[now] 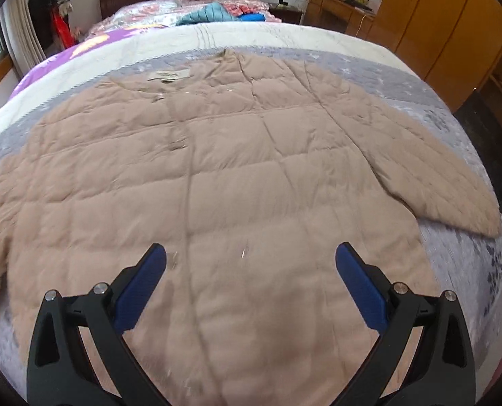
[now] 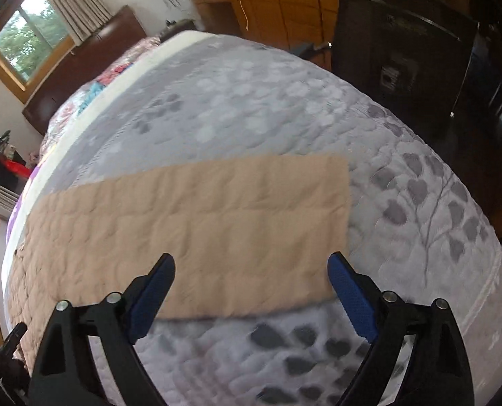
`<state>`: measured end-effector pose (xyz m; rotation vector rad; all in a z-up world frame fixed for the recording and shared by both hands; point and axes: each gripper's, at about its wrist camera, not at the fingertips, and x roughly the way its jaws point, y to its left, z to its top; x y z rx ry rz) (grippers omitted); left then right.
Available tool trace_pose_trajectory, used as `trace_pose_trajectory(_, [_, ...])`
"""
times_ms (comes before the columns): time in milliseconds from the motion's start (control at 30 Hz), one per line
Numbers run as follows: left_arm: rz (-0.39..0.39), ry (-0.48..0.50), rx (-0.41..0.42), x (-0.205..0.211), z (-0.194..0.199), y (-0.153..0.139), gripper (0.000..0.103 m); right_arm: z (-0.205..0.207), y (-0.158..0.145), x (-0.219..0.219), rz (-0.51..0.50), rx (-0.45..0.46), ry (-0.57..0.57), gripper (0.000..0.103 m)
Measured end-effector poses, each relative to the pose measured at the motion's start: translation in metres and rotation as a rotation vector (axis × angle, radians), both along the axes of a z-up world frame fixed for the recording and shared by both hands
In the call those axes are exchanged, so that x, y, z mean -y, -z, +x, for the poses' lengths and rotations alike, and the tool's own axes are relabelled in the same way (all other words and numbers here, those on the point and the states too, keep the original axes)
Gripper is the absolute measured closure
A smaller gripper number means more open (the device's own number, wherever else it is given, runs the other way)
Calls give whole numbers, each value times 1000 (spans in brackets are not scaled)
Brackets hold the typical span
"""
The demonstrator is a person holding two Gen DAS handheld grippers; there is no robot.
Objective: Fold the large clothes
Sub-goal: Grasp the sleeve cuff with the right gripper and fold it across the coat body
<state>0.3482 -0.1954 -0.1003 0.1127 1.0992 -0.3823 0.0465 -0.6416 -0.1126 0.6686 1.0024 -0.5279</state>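
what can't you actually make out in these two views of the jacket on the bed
- Left wrist view: the beige quilted jacket has its hem cut off by the bottom edge and the left gripper.
- Left wrist view: its left-side sleeve runs out of the frame edge.
- Left wrist view: the white label near the collar is too small to read.
- Right wrist view: only the sleeve shows clearly; motion blur smears its stitching.

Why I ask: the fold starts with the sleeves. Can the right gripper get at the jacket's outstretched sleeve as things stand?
Probably yes. The right gripper hangs open just above the sleeve, which lies flat on the bedspread with nothing over it or between the jaws.
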Motion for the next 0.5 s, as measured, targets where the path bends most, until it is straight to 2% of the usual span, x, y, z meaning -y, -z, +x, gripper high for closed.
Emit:
trace_pose_trajectory(133, [-41, -31, -34, 4, 20, 14, 4, 7, 10, 22, -16, -54, -10, 11])
trace_pose_trajectory(300, [-77, -36, -66, 5, 31, 28, 4, 8, 19, 41, 20, -67, 11, 13])
trace_pose_trajectory(367, [-85, -26, -59, 5, 30, 29, 4, 8, 28, 47, 55, -69, 8, 25])
trace_pose_trajectory(433, [-92, -17, -55, 4, 30, 30, 5, 7, 36, 49, 85, -66, 9, 30])
trace_pose_trajectory(467, [-98, -17, -53, 3, 30, 30, 6, 7, 36, 48, 65, -64, 11, 32])
trace_pose_trajectory(500, [-106, -22, -52, 1, 30, 29, 9, 7, 35, 47, 44, -66, 10, 40])
